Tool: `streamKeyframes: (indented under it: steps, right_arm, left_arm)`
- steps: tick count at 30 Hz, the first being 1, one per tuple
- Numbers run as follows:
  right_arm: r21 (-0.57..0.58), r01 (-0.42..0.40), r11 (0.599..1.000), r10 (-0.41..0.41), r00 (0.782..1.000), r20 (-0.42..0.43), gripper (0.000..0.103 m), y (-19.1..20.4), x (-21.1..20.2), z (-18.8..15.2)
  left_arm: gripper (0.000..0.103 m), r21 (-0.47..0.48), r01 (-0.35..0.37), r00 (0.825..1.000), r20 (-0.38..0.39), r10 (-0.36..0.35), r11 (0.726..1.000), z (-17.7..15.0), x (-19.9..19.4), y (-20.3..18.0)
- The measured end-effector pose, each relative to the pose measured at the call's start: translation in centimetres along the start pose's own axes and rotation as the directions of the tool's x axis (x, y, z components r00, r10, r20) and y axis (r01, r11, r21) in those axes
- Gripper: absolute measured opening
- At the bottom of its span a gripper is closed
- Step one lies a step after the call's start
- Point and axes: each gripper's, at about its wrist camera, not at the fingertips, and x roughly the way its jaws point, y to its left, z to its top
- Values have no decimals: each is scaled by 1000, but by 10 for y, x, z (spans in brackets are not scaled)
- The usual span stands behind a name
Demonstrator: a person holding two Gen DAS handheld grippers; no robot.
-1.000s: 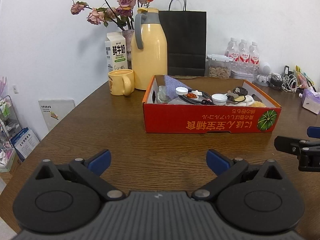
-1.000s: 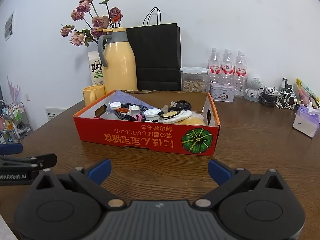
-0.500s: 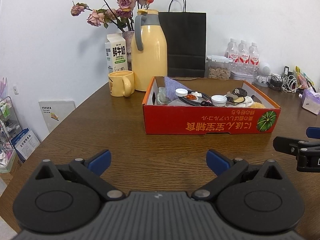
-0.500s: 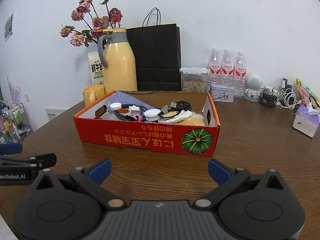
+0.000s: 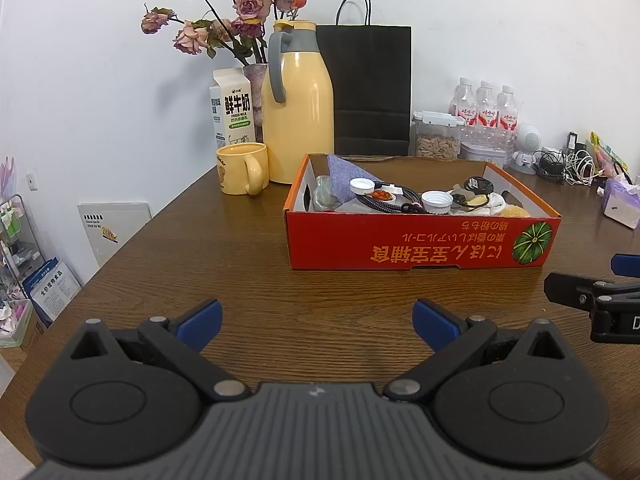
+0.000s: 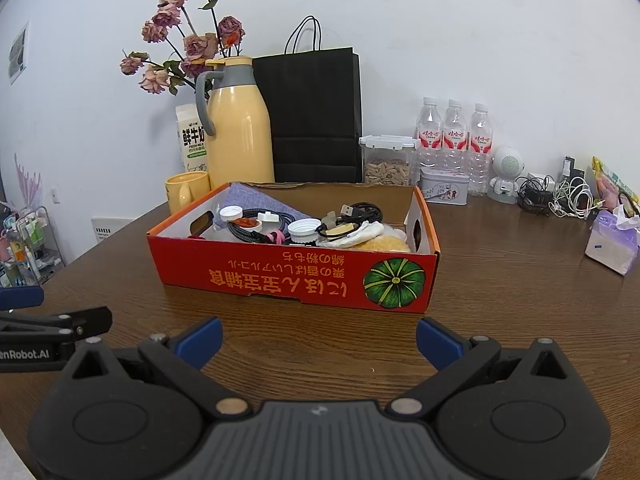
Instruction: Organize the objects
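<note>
Dark wood-grain worktop (image 5: pixel 224 264) against a plain white wall; wire shelf rack (image 5: pixel 16 240) with packets on the floor at far left. Shallow red cardboard box (image 5: pixel 420 246) sits mid-worktop, printed upside down with orange Japanese script and a green pumpkin graphic; inside it, a grey-blue cloth (image 5: pixel 346 176), white bottle caps (image 6: pixel 304 227), braided black cables (image 6: pixel 260 226), a USB plug, some yellowish bits. Behind the box: tall yellow thermos jug with grey handle (image 5: pixel 298 104), yellow ceramic mug (image 5: pixel 240 168), white milk carton (image 5: pixel 233 110) reading "鲜牛奶 FRESH MILK", vase of dried pink roses (image 5: pixel 224 28), black paper carrier bag (image 5: pixel 372 88). Further right: clear lidded tub of seeds (image 6: pixel 387 160), three red-labelled water bottles (image 6: pixel 454 136), small tin, white toy robot, tangle of chargers, purple tissue pack (image 6: pixel 612 242). Left hand-held gripper (image 5: pixel 316 320) has its blue-tipped fingers spread wide, holding nothing, low over the worktop short of the box; right hand-held gripper (image 6: pixel 318 338) likewise spread and empty. "enRobot.AI" readable on the left unit's side in the right view. Versus 1 s ago: box and contents unmoved, both units barely shifted.
</note>
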Motion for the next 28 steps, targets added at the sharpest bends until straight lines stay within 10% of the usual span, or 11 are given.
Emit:
streamKeyframes:
  steps: [28]
  right_arm:
    - [0,-1,1000,1,1000,0,103,-1,0,-1]
  left_arm:
    - [103,5,-7,1000,-3,7,1000,1,-1,-3]
